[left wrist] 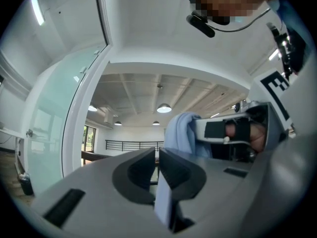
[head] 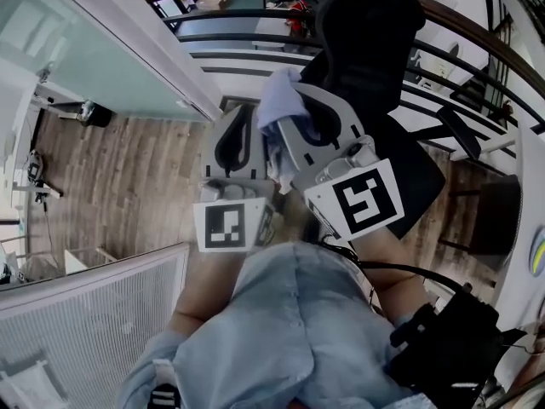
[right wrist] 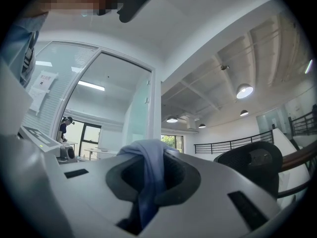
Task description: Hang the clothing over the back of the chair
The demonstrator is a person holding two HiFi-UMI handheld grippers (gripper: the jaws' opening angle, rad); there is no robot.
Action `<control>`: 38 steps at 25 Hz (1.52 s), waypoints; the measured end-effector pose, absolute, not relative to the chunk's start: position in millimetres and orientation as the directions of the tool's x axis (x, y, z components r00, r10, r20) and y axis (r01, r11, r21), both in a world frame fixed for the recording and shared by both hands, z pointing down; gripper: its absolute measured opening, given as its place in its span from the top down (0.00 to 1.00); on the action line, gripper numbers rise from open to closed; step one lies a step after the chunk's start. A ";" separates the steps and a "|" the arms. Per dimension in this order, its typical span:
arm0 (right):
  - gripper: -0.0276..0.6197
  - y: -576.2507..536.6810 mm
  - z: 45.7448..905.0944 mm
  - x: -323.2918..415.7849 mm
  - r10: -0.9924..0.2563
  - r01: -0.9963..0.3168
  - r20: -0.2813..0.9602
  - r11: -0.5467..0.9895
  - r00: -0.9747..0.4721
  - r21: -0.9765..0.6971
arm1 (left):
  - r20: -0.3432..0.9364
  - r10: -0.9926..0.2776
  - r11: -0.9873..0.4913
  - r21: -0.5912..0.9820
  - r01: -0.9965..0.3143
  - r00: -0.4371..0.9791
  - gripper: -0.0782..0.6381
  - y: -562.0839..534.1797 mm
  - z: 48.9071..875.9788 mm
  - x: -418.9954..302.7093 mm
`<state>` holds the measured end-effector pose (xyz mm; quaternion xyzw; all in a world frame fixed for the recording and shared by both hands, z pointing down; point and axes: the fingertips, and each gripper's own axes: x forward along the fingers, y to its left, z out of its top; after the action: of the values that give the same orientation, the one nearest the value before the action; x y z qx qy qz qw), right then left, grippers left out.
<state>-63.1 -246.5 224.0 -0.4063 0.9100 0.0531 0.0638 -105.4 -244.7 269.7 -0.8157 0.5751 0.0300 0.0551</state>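
A light blue piece of clothing [head: 281, 100] is bunched between my two grippers, which I hold up side by side in front of me. My left gripper [head: 247, 118] is shut on a thin fold of the cloth [left wrist: 162, 202]. My right gripper [head: 285, 118] is shut on a thicker bunch that drapes out of its jaws [right wrist: 148, 167]. In the left gripper view the right gripper shows at the right with that bunch of clothing [left wrist: 181, 133] on it. A black office chair [head: 366, 41] stands just ahead and to the right, its back [right wrist: 250, 165] beyond the right gripper.
A glass partition with a white frame [head: 128, 49] runs along the left. A dark railing [head: 255, 45] crosses behind the chair. A white mesh panel [head: 85, 313] stands at the lower left above wooden floor [head: 128, 169]. A black device [head: 451, 348] hangs at my right side.
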 end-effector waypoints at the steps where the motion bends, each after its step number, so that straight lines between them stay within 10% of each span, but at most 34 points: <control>1: 0.91 -252.9 224.7 -65.0 -0.737 -0.750 -0.156 0.659 -0.657 0.047 | -0.112 -0.932 -0.340 -0.052 -0.939 0.344 0.85 -251.9 271.1 -107.0; 38: 0.91 -449.2 96.8 -17.1 -0.924 -0.935 -0.174 0.314 -0.341 0.165 | -0.292 -0.696 -0.683 -0.011 -0.730 0.656 0.85 -457.1 157.6 -53.9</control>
<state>-17.1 -449.2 96.8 -0.5734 0.8103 0.1185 0.0237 -53.9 -457.1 157.6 -0.9078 0.3927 0.1331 0.0638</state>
